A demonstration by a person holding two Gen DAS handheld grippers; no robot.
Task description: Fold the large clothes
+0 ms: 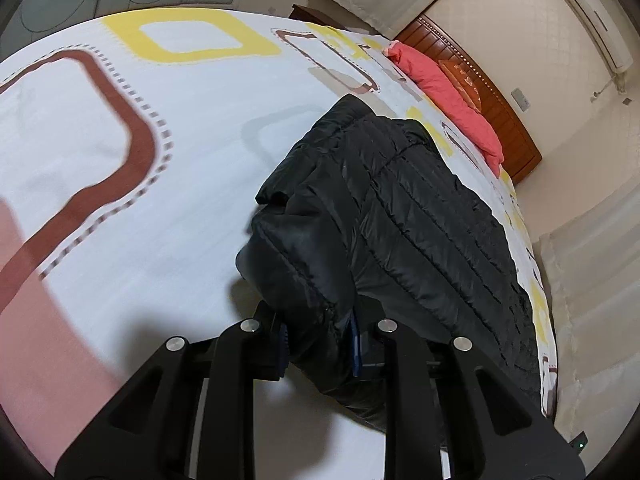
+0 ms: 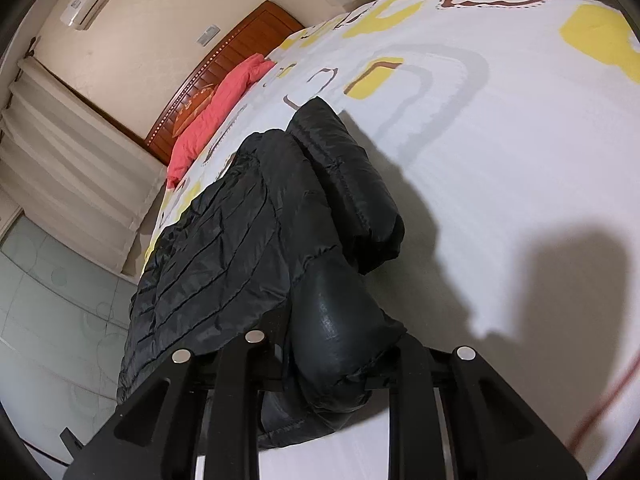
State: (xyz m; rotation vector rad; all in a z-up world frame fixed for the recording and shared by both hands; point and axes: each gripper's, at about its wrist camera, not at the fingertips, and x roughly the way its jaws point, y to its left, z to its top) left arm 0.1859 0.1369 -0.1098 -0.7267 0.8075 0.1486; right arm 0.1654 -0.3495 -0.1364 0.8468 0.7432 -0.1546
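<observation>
We count one black quilted jacket (image 1: 420,216), one bed with a white patterned sheet (image 1: 168,216), one coral pillow (image 1: 452,100), one wooden headboard (image 1: 508,120), one wall air conditioner (image 1: 592,16) and two grippers.

In the left wrist view, to the left of the jaws we see bare sheet with brown and yellow rounded squares, and a blurred pinkish patch at the frame edge that we cannot identify. The left gripper (image 1: 318,340) has its jaws drawn narrow and pinched on a bunched fold of the jacket; two blue pads (image 1: 356,344) press the padded cloth from both sides. Ahead of the jaws and to their right the jacket lies spread along the bed's edge, with a sleeve (image 1: 320,140) lying folded over on the left of the body. Far beyond the jaws, to the right, sit the pillow and the headboard.

In the right wrist view, left of the jaws lie a tiled floor (image 2: 52,300) and a pale curtain (image 2: 68,160); the jacket body hangs partly over the bed edge there. The right gripper (image 2: 336,368) is likewise narrowed and clamped on a thick black fold, which hides the pads completely. Right of the jaws we see only sheet and a dark shadow (image 2: 568,276).

Both grippers' fingertips are buried in cloth, and the jacket's lower edge is cut off behind the gripper frames.
</observation>
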